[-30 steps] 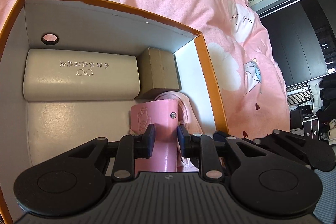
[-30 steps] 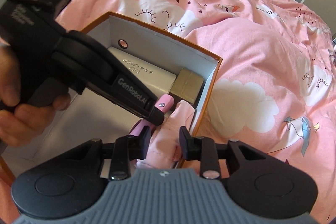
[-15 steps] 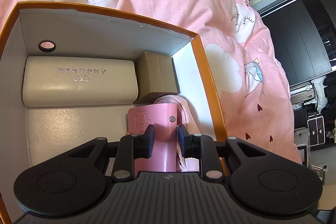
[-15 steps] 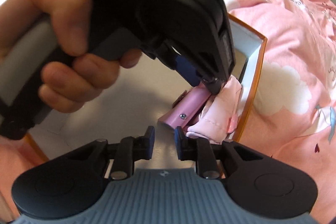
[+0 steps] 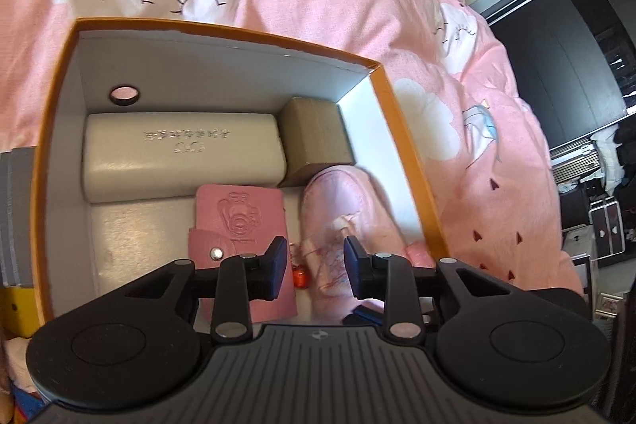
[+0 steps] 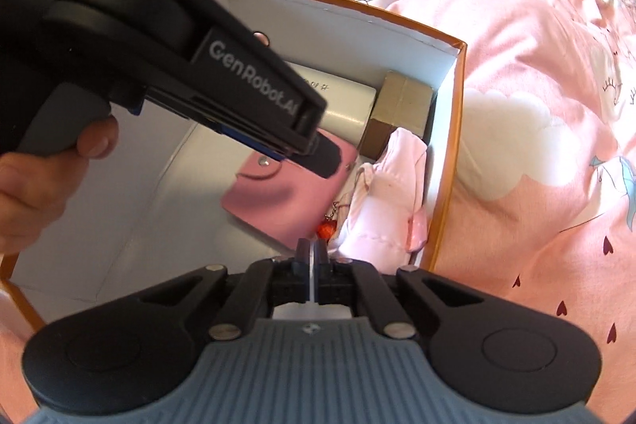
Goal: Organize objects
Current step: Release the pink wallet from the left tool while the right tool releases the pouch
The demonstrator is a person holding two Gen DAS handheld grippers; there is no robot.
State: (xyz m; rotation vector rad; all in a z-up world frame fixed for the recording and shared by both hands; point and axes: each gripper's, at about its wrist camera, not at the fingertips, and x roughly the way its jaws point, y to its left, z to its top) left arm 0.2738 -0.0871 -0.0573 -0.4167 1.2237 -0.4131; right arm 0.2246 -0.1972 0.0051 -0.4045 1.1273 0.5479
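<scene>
An orange-rimmed white box [image 5: 401, 130] [image 6: 457, 130] sits on the pink bed. Inside lie a cream glasses case [image 5: 179, 153], a small brown carton [image 5: 314, 138] [image 6: 401, 106], a pink wallet [image 5: 238, 221] [image 6: 278, 201], a pink cloth pouch [image 5: 349, 209] [image 6: 389, 209] and a red bead charm [image 5: 300, 275] [image 6: 326, 230]. My left gripper [image 5: 314, 267] is open and empty just above the wallet and pouch; it also shows in the right wrist view [image 6: 318, 153]. My right gripper [image 6: 312, 257] is shut with nothing in it, at the box's near edge.
A pink quilt [image 5: 357, 6] with cloud prints surrounds the box. A dark wardrobe and cluttered shelves [image 5: 588, 146] stand to the right. A yellow object [image 5: 16, 308] lies at the left outside the box.
My left gripper has let go of the pink wallet, which now lies flat in the box, and has drawn back. My right gripper has shut and pulled back.
</scene>
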